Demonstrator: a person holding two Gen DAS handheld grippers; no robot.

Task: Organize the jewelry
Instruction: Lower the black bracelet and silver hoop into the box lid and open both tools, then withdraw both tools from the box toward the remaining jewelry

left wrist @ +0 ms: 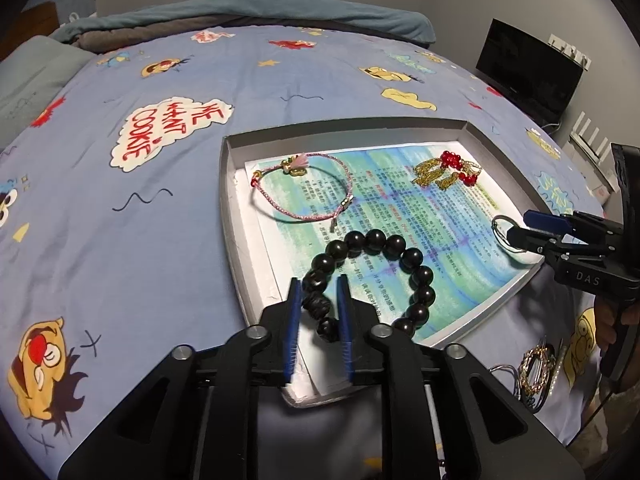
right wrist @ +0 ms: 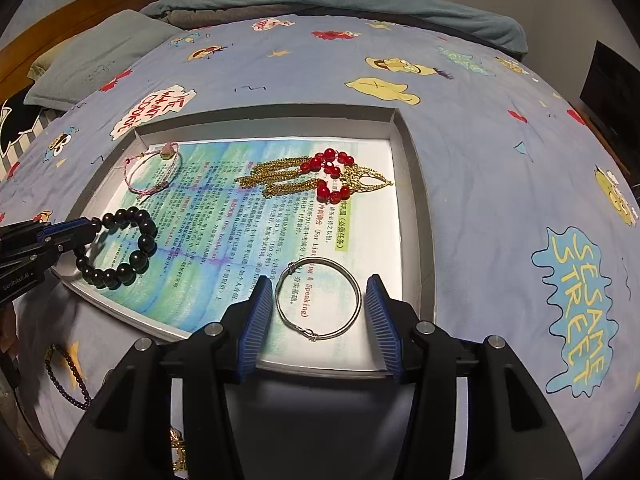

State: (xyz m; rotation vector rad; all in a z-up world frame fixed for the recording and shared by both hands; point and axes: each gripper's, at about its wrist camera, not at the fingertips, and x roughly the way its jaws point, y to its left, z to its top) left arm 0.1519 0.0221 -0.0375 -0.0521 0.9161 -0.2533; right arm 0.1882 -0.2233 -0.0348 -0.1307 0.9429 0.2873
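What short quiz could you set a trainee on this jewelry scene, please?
1. True or false: the silver bangle lies on the bedspread, outside the tray.
2. Which piece sits between the fingers of the left gripper? A) a wristwatch B) the black bead bracelet C) a pearl necklace
3. In a few words: which piece lies nearest the tray's far left corner?

Key
1. False: it lies inside the tray, on the printed sheet.
2. B
3. The pink cord bracelet.
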